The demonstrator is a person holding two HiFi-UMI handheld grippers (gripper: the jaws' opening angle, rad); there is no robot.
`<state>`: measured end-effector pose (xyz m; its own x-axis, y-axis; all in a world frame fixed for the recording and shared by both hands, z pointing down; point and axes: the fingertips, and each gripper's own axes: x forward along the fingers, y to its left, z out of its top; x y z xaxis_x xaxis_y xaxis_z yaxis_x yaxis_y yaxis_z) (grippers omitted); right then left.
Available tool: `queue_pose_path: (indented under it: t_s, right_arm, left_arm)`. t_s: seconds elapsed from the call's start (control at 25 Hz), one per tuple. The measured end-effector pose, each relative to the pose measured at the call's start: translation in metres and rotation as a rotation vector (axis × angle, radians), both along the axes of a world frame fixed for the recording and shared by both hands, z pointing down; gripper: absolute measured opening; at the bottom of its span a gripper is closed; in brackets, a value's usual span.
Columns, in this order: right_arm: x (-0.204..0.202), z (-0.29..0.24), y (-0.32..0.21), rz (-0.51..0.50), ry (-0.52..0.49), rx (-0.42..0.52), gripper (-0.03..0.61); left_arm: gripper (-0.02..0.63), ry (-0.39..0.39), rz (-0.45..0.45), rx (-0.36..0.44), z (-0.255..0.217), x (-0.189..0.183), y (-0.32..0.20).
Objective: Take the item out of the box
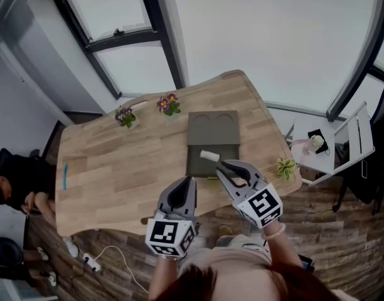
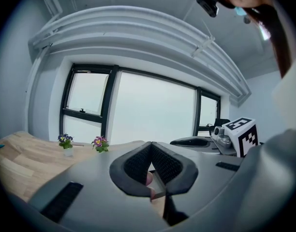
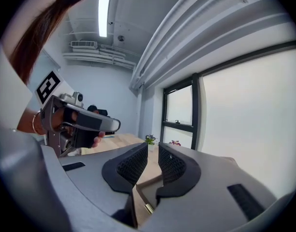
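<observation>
Light wooden table (image 1: 117, 168) by tall windows. Near its front edge lies a dark olive flat box (image 1: 198, 170), open. Its lid (image 1: 213, 127) is folded back flat toward the windows, with two round recesses showing.

The short white cylindrical item (image 1: 209, 156) is in the box tray. It lies on its side at the rear left, close to the hinge line.

The right gripper (image 3: 153, 148) reaches over the tray from the near side, tips just beside the item. I cannot tell whether they touch it. Its jaws stand a narrow slit apart with nothing between the pads; only table and box edge show through the gap.

The left gripper (image 2: 150, 145) hangs over the table's near edge, left of the box and apart from it. Its jaws meet at the tips and are empty.

Both grippers point roughly level toward the windows, marker cubes at the rear by the person's body.

- **Far edge of the table:** a purple-flower pot (image 1: 125, 116) and a second purple-flower pot (image 1: 169, 104).
- **Right edge:** a small green leafy plant (image 1: 285, 166).
- **Left part:** a thin blue strip (image 1: 64, 176).
- **Floor:** a white cable (image 1: 117, 256) lies on the wooden floor below the table.
- **Left of the room:** a person in dark clothes (image 1: 16, 180).
</observation>
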<state>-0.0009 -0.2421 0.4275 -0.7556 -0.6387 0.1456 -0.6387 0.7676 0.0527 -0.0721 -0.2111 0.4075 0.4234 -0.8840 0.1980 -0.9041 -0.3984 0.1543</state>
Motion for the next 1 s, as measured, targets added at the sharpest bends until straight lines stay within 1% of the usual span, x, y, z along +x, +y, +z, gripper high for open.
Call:
queue_pose_path:
  t_s: [0.12,0.32,0.52,0.72,1.0]
  right_arm:
    - [-0.005,0.011,-0.012,-0.031,0.037,-0.011,0.048]
    - [-0.012,0.029,-0.029,-0.042,0.076,-0.046,0.057]
    - [-0.015,0.049,-0.042,-0.026,0.115,-0.079,0.066]
    - [-0.018,0.070,-0.058,-0.007,0.162,-0.118,0.080]
    - [-0.026,0.097,-0.078,-0.018,0.237,-0.160,0.097]
  left_arm:
    - [0.000,0.000,-0.010,-0.009,0.003,-0.003,-0.010]
    - [0.000,0.000,-0.012,-0.023,0.008,-0.012,-0.025]
    - [0.000,0.001,-0.010,-0.017,0.012,-0.025,-0.046]
    - [0.000,0.008,0.019,-0.024,0.016,-0.034,-0.067]
    - [0.000,0.031,0.038,-0.041,0.026,-0.042,-0.084]
